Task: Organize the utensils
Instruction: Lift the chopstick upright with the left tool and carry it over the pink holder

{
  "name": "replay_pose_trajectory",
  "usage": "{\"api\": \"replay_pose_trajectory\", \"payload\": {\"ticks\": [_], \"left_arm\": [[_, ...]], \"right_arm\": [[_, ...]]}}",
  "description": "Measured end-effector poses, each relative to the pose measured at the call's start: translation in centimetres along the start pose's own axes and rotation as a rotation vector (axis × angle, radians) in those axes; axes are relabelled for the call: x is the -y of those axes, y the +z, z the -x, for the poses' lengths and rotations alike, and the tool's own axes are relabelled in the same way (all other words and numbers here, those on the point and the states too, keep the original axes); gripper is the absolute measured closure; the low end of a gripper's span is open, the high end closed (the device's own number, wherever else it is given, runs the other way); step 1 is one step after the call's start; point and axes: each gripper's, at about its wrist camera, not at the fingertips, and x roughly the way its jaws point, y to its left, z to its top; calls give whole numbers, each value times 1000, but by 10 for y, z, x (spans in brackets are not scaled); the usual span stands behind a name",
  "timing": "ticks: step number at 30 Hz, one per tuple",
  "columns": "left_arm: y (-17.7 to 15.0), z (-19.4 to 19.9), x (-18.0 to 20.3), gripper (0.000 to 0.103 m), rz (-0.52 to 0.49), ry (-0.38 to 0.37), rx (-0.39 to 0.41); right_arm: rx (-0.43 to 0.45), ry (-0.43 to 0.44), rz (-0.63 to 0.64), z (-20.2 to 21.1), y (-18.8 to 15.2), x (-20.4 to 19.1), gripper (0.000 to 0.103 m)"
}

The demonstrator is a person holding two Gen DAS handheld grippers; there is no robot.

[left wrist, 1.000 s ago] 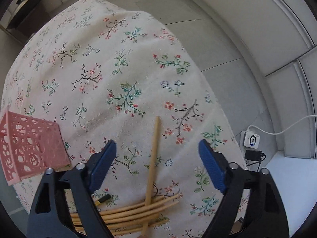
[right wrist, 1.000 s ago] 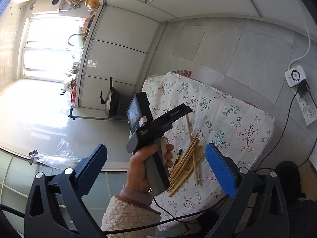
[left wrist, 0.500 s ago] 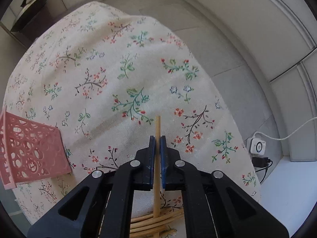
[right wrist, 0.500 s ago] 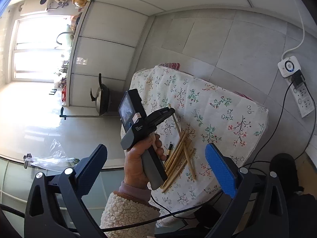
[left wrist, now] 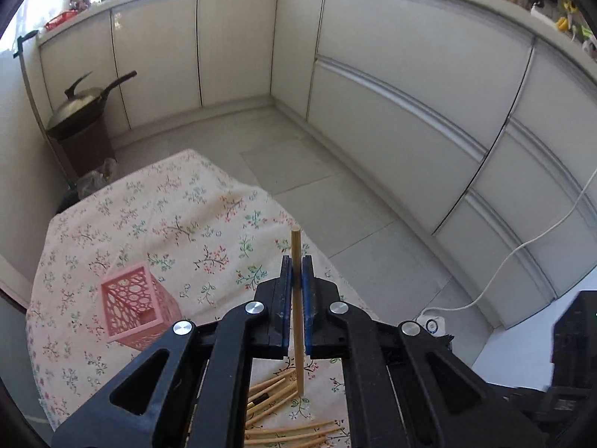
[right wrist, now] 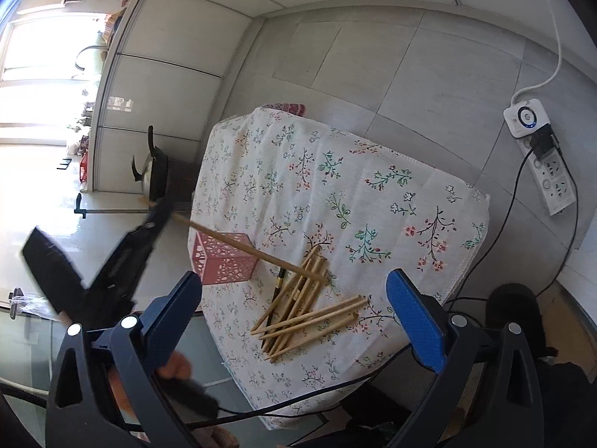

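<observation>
A kitchen with pale cabinets and a tiled floor surrounds a small surface (right wrist: 373, 201) draped in a floral cloth. The left gripper (left wrist: 297, 272) is clamped on a single chopstick (left wrist: 296, 298), its blue pads pressing both sides of it; in the right wrist view that chopstick (right wrist: 253, 250) is lifted and slants across the front of the pink basket (right wrist: 224, 263), its far tip over the pile. The right gripper (right wrist: 294, 313) hangs above the near edge of the surface with its jaws spread wide, holding nothing. The basket (left wrist: 136, 306) stands upright on the cloth, and its inside looks empty. The other chopsticks (right wrist: 306, 317) lie loose in a crossed heap just beside it.
</observation>
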Motion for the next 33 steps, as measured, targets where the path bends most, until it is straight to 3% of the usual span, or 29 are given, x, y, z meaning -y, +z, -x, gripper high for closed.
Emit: {"api": "replay_pose_trajectory", "payload": {"ticks": [9, 13, 15, 17, 20, 23, 26, 33], "left_arm": [[-5, 134, -18, 99, 26, -47, 266], [-19, 188, -42, 99, 59, -33, 388], [-28, 209, -57, 99, 91, -30, 438], [-34, 223, -67, 99, 105, -13, 468], [-41, 244, -76, 99, 102, 36, 513], [-46, 262, -90, 99, 129, 20, 552], [-51, 275, -104, 99, 155, 11, 576], [-56, 284, -118, 99, 197, -12, 591]], "right_arm": [[-97, -91, -61, -38, -26, 21, 7], [-165, -58, -111, -47, -64, 37, 8], [-228, -49, -150, -58, -85, 43, 15], [-273, -74, -166, -70, -100, 43, 36], [-244, -126, -203, -80, -107, 45, 61], [-227, -155, -247, -88, -111, 49, 74], [-212, -172, -267, -98, -115, 46, 81], [-153, -240, -253, -108, -112, 35, 85]]}}
